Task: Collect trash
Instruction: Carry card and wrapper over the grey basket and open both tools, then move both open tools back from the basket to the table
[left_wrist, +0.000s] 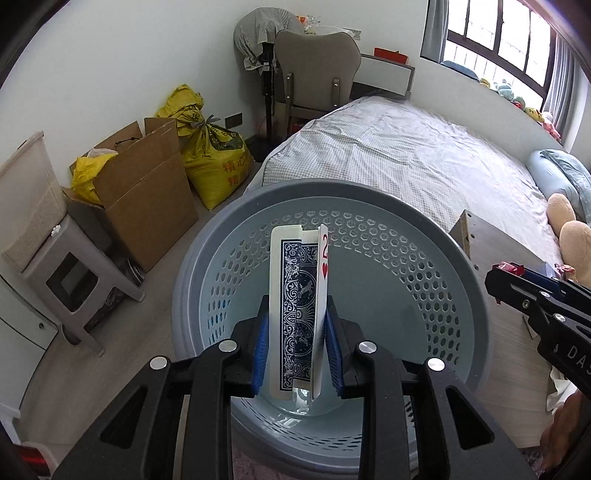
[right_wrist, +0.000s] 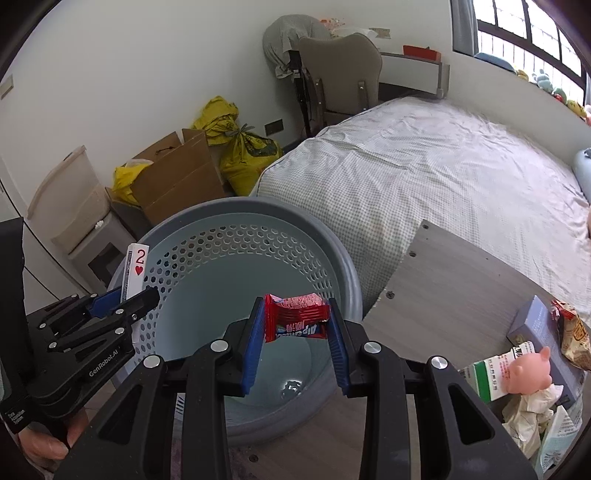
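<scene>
My left gripper (left_wrist: 297, 306) is shut on a few playing cards (left_wrist: 295, 273), one showing a blue patterned back and one a two of hearts. It holds them upright above the round grey-blue perforated basket (left_wrist: 369, 192). My right gripper (right_wrist: 295, 308) is shut on a crumpled red candy wrapper (right_wrist: 295, 319), held over the near side of the same basket (right_wrist: 258, 206). The right wrist view shows the left gripper (right_wrist: 133, 295) and its cards (right_wrist: 136, 266) by the basket's left rim. The left wrist view shows the right gripper (left_wrist: 496, 282) with the wrapper (left_wrist: 511, 267) at the right edge. The inside of the basket looks bare.
A wooden tabletop (right_wrist: 461, 295) to the basket's right carries a pink pig toy (right_wrist: 528, 369), a grey box, a snack bag (right_wrist: 574, 332) and crumpled tissue (right_wrist: 532, 410). A bed (right_wrist: 443, 166) lies behind. A cardboard box (left_wrist: 147, 199), yellow sacks and a stool (left_wrist: 74, 280) stand left.
</scene>
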